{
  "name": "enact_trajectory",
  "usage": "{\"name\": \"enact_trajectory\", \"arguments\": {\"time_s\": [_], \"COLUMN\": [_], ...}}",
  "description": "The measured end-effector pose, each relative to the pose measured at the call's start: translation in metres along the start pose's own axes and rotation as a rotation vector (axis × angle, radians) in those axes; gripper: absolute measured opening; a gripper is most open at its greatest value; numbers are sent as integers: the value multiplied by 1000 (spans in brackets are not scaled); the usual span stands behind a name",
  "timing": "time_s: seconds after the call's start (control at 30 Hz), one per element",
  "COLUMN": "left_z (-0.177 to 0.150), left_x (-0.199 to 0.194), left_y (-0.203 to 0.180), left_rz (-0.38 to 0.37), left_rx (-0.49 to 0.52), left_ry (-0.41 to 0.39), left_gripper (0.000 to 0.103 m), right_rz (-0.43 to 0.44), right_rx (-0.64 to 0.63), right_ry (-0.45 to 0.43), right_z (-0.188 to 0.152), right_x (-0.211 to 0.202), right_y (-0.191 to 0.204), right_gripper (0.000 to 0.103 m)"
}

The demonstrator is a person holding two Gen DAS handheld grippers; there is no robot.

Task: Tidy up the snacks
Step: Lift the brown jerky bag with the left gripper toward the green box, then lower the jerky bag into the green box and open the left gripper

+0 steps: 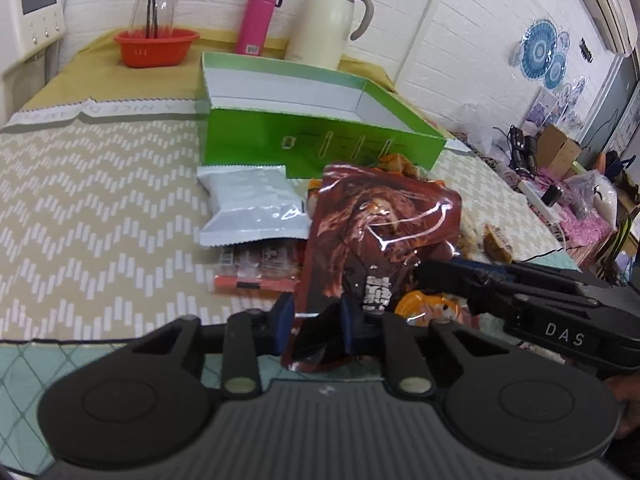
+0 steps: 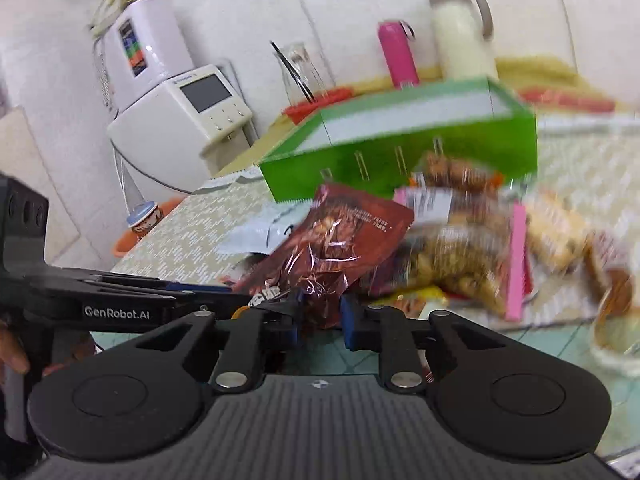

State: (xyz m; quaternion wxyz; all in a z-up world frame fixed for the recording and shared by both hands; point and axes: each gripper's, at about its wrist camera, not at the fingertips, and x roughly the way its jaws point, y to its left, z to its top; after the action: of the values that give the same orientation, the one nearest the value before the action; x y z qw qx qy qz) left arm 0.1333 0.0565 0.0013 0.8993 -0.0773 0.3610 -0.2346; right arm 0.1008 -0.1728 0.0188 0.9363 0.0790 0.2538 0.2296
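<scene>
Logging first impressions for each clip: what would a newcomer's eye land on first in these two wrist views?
First, the glossy brown snack pouch standing up at the centre, its lower edge pinched by the left gripper, while the right gripper reaches in beside it with the same pouch between its fingers. Behind it, the bright green open box on the zigzag tablecloth, looking empty in the part visible. At the back wall, a pink bottle beside a cream thermos jug.
</scene>
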Motion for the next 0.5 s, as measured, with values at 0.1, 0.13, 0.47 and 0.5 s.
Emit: {"name": "enact_trajectory", "arguments": {"time_s": [0.1, 0.13, 0.47, 0.5], "left_z": [7, 10, 59, 66], "left_x": [-11, -13, -14, -13], "left_y": [-7, -9, -9, -9], "left_rz": [-16, -17, -31, -29], "left_rx": [-2, -1, -61, -59], "left_ry": [-53, -65, -147, -157], "left_gripper": [10, 10, 9, 9], "right_rz": [-8, -12, -3, -2], "right_rx": [-91, -109, -119, -119], "right_ry": [-82, -91, -180, -192], "right_z": [14, 17, 62, 68], "right_x": [-13, -14, -7, -5], "right_y": [6, 7, -5, -6], "right_gripper": [15, 15, 13, 13]}}
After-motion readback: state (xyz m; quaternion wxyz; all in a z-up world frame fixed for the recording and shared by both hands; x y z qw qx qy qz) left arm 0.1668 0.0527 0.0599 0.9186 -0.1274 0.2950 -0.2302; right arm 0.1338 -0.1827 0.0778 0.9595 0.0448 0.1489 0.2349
